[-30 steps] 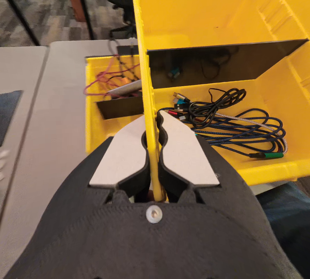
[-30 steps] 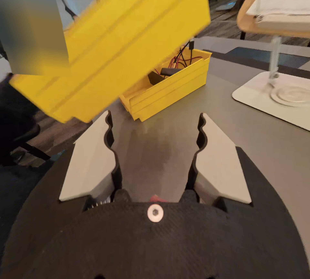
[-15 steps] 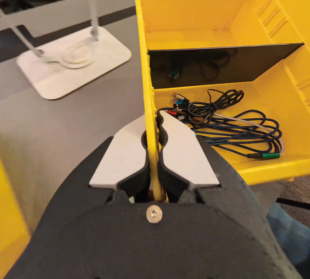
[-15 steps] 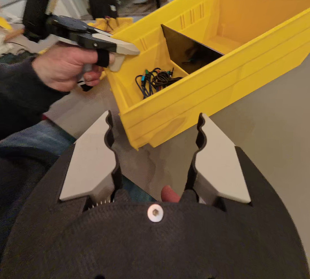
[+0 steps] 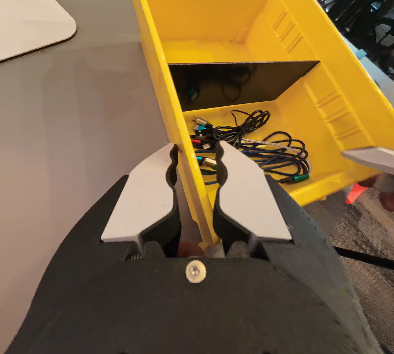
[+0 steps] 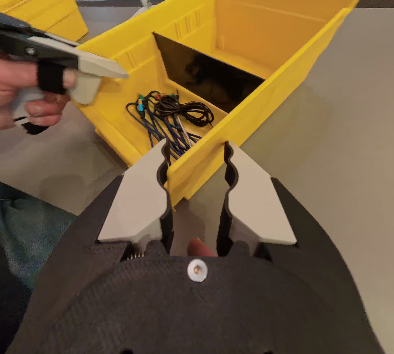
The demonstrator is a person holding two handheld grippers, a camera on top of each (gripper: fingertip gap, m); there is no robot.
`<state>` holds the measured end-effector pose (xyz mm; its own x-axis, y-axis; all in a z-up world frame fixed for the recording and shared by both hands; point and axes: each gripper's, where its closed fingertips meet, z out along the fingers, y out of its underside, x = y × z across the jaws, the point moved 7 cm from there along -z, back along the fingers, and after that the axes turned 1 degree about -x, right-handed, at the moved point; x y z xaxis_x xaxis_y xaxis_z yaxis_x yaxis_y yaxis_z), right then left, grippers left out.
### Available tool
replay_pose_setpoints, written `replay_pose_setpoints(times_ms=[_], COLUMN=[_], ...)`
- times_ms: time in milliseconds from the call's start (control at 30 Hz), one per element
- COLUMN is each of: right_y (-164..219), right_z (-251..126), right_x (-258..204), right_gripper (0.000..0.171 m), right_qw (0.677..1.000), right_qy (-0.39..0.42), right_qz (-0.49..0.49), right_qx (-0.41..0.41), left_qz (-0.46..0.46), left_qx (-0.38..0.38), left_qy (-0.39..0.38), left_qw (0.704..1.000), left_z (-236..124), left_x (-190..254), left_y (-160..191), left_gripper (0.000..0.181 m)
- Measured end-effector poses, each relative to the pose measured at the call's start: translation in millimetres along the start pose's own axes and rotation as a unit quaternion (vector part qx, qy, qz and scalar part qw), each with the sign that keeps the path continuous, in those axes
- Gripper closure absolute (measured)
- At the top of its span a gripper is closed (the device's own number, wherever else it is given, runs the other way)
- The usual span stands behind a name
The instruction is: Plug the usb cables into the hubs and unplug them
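Left tool (image 5: 196, 147): fingers spread, straddling the side wall of a yellow bin (image 5: 213, 13). One finger sits outside the wall over the grey surface (image 5: 74, 120), the other inside over the cables; a gap shows on both sides of the wall, so nothing is pinched.

Right tool (image 6: 196, 143): fingers also spread, astride the near corner of the same yellow bin (image 6: 277, 13). The left finger reaches over the bin's interior, the right finger sits outside the long wall above the surface (image 6: 341, 130). No clamp on the wall that I can see.

USB cables (image 5: 266, 152): a loose coil of dark blue braided and black leads, one silver braided strand among them, with coloured plug ends (red, teal, green, gold). They lie in the bin compartment nearest both tools, just ahead of the left tool's inner finger. In the right wrist view the same bundle (image 6: 170, 113) lies just beyond the right tool's left fingertip.

A black divider (image 6: 209, 75) stands upright across the bin beyond the cables; the compartment behind it looks bare.

Left tool also shows in the right wrist view (image 6: 102, 68), held in a hand (image 6: 32, 96), at the far-left wall of the bin. A second yellow bin (image 6: 47, 9) sits well off to the left, with red wires in it.

No hub is visible.
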<state>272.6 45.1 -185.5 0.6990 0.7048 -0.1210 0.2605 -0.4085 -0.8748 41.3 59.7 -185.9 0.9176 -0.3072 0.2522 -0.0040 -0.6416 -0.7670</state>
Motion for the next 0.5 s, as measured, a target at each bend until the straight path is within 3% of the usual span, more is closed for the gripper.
replay_pose_setpoints(times_ms=[33,133,300,400,500], right_y=[0.4,-2.0,-8.7,-11.0,-13.0], right_z=[-0.7,-3.7,-3.6,-4.0,-5.0], right_x=[6.8,31.6,69.9,88.7,104.0], right_gripper=[0.128,0.146,0.167,0.169,0.169], right_qw=[1.0,0.999,0.994,0.994,0.993], right_qy=[0.01,0.051,0.108,0.106,0.113], right_qz=[0.0,-0.01,-0.026,-0.02,-0.026], right_qx=[0.006,0.005,-0.003,-0.003,-0.007], left_qz=[0.002,0.004,0.015,0.041,0.055], left_qx=[-0.003,-0.009,0.04,0.071,0.09], left_qy=[0.016,0.076,0.122,0.071,-0.049], left_qw=[1.0,0.997,0.992,0.994,0.993], left_z=[0.7,-1.1,-39.9,-89.7,-151.7], left_x=[5.6,22.1,29.3,5.4,-48.0], left_y=[0.8,1.7,-10.8,-13.2,-6.9], left_gripper=[0.143,0.129,0.129,0.132,0.133])
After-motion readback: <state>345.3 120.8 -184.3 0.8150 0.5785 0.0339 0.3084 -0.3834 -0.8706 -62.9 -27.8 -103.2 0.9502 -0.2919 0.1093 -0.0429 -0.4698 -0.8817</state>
